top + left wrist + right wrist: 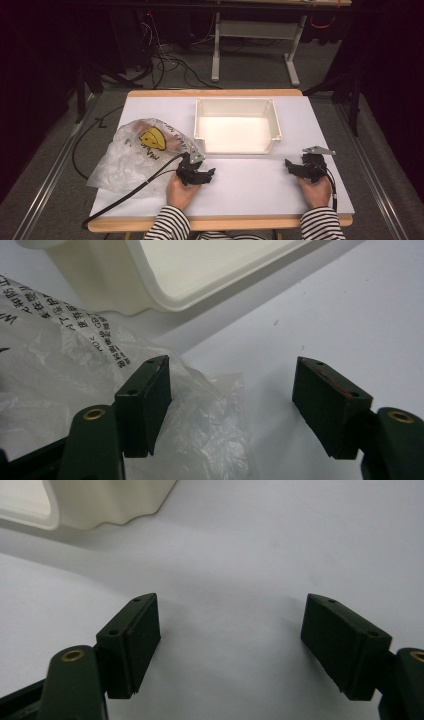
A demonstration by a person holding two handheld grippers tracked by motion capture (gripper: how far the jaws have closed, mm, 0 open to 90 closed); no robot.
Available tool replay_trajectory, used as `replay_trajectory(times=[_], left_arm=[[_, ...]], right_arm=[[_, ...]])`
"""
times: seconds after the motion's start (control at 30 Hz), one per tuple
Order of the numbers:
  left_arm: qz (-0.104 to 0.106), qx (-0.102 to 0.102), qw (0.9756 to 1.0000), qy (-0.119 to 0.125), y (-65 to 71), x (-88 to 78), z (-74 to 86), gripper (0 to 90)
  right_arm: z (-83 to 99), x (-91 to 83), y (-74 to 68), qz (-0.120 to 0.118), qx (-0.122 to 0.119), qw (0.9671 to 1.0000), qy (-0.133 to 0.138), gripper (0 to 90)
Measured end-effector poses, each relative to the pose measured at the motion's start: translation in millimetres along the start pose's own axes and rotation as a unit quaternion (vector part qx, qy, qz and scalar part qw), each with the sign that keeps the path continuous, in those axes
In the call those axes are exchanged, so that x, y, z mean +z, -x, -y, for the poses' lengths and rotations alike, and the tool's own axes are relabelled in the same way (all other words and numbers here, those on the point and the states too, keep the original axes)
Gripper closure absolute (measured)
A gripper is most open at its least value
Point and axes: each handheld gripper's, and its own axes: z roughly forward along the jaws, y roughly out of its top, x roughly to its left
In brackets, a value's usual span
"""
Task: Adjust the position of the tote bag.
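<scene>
At the left of the desk (pixel 250 175), a crumpled clear plastic bag (pixel 131 157) is laid flat, its film thin, wrinkled and glossy, printed with a yellow emblem and lines of dark text. Something pale brownish is seen inside it at the top, though what it is cannot be told. The bag is set just beside the left front corner of the bin, presumably so that it can be reached and handled from the person's side.

The left gripper (pixel 209 172) is held low at the bag's near right edge, its fingers (pixel 146 402) released and spread wide. In the left gripper view one matte black, block-shaped finger is seen over the wrinkled film and the other over bare desk, so the bag's edge lies partly between them; no pressing on it is seen. This posture is judged to be a readiness to pinch the film.

At the middle, a cream-white rectangular plastic bin (pixel 236 105) is placed with smooth, rigid walls, rounded corners and an open top, presumably as a receptacle.

At the right, the right gripper (pixel 290 163) is rested over the smooth white desk, well apart from the bag, its fingers (pixel 131 642) released with nothing between them.
</scene>
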Motion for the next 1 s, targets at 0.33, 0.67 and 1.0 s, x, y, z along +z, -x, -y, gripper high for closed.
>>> replay_trajectory(times=[0.33,0.67,1.0], left_arm=[[0.005,-0.003,1.0,-0.001,-1.0,0.0,-0.5,31.9],[-0.005,0.0,1.0,0.0,0.9,-9.7,-3.2,35.8],[-0.007,-0.002,0.9999,0.015,2.3,-26.5,-9.7,35.5]], right_arm=[[-0.1,0.0,0.1,0.0,0.0,1.0,0.0,23.9],[-0.2,0.1,0.4,0.0,0.001,1.0,0.0,24.0],[-0.2,0.1,0.4,0.0,0.001,1.0,0.0,24.1]])
